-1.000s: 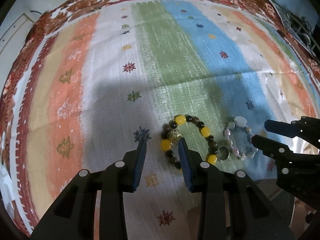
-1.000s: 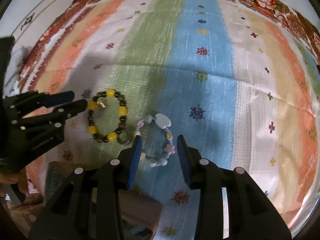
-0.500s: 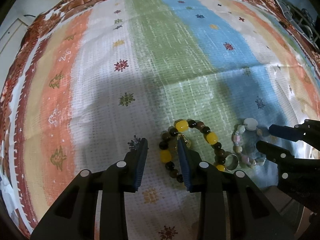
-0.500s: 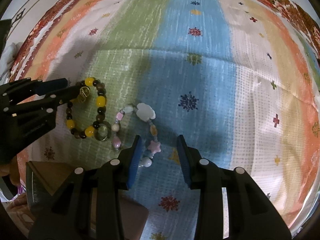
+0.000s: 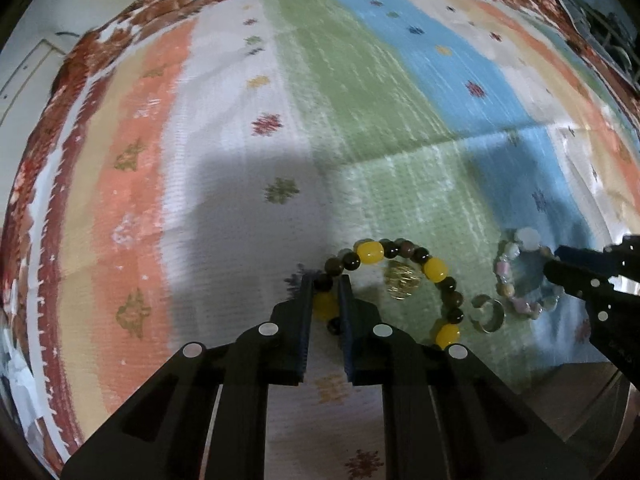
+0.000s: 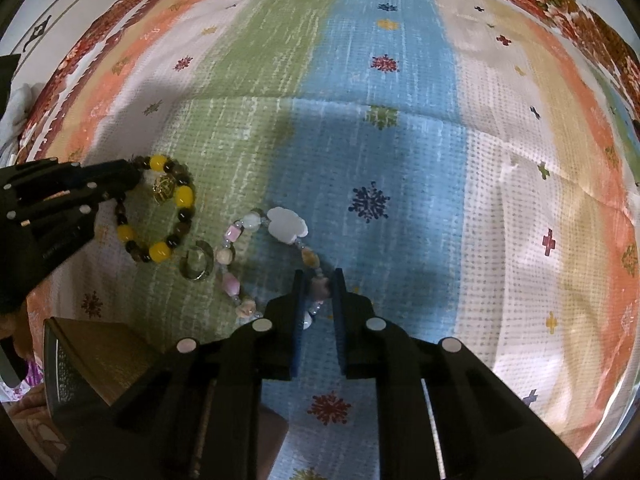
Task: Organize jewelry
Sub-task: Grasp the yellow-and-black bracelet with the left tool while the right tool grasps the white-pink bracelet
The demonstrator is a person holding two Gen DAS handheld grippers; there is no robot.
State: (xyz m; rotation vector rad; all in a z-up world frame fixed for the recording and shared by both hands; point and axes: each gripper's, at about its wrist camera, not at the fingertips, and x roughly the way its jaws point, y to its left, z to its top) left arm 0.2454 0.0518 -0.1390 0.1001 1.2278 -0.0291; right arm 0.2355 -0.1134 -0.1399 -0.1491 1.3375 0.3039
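Left gripper [image 5: 325, 280] jaws just closed in, now pinching the left arc of the yellow-and-dark bead bracelet [image 5: 436, 270]; a yellow bead and a dark bead sit between the jaws. Bracelet lies flat on the striped cloth [image 5: 280, 100] covering the worktop, loop roughly oval, long axis running from the jaws up and right across the green stripe; gold filigree charm [image 5: 402, 280] inside the loop, just right of the jaws. Right gripper [image 6: 318, 278] jaws also just closed in, pinching the near right side of the pastel bead bracelet [image 6: 240, 236] at a pink star bead. That loop lies flat too, long axis slanting from the jaws up and left, white flower bead [image 6: 286, 228] at its far end, above the jaws. Silver ring [image 6: 196, 264] lies flat between the two bracelets, left of the right jaws, touching or nearly touching the pastel loop; can't tell which. Brown box [image 6: 104, 344] sits at the near left, below the left jaws in the right wrist view. Both grippers point steeply down at the cloth.
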